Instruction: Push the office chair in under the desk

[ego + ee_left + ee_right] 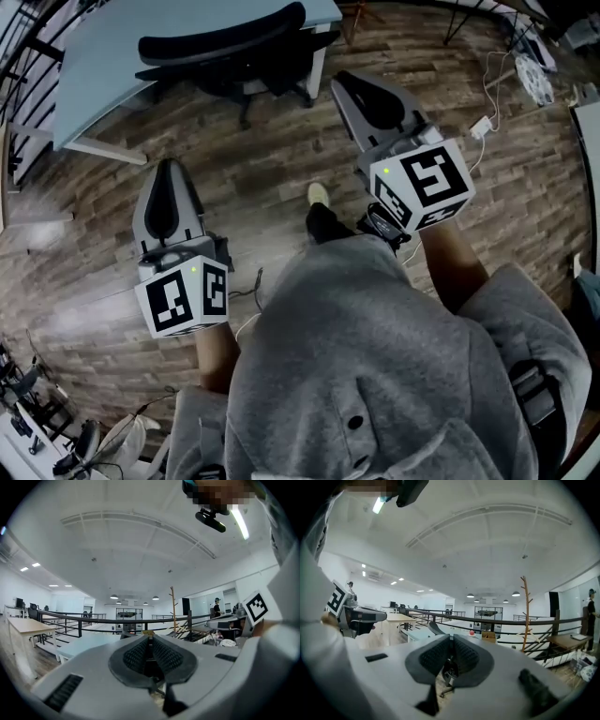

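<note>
Hovering closed and empty, left gripper (170,169) and right gripper (349,82) risk spinning the far office chair (225,39) with an off-centre shove.

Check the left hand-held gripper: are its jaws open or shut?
Shut. In its own view, the left hand-held gripper has its ribbed pads pressed together at the tips, with nothing between them.
</note>
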